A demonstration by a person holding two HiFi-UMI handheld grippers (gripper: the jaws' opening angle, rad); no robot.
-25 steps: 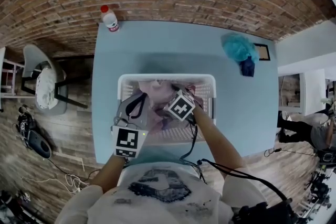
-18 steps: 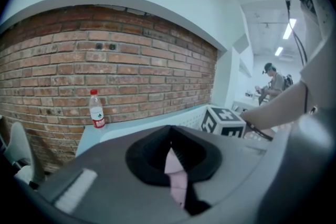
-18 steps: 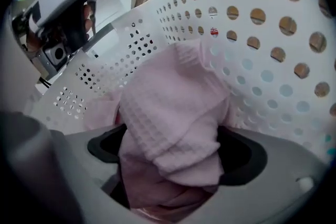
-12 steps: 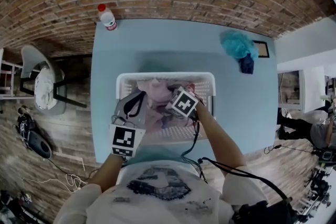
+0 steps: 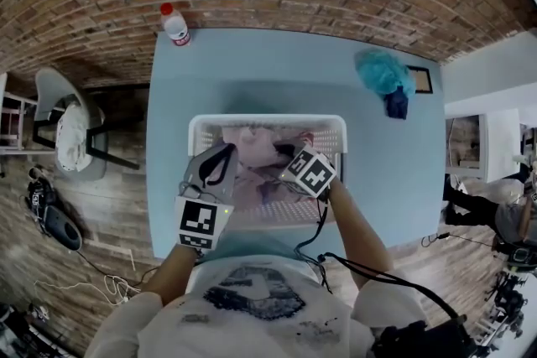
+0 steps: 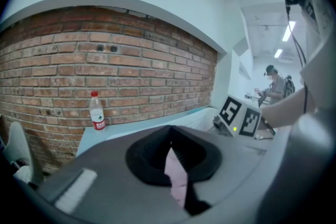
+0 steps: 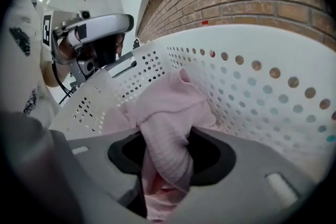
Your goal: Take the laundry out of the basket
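A white perforated basket [image 5: 268, 123] stands on the blue table [image 5: 252, 71] with pink laundry [image 5: 252, 148] inside. My left gripper [image 5: 220, 166] hangs over the basket's left side. In the left gripper view its jaws [image 6: 170, 141] are shut on a thin fold of pink cloth [image 6: 176, 178]. My right gripper [image 5: 285, 157] points steeply down into the basket's right half. Its jaws [image 7: 168, 144] have just been closing, and a ribbed pink garment [image 7: 165, 128] is pinched between them, trailing back to the basket wall [image 7: 262, 92].
A water bottle [image 5: 175, 28] with a red cap stands at the table's far left corner by the brick wall. A teal cloth [image 5: 382, 73] and a dark blue one [image 5: 395, 105] lie at the far right. A chair [image 5: 71, 138] stands left of the table.
The right gripper has drawn up and toward the basket's right side, with pink cloth coming along. The left gripper has stayed where it was.
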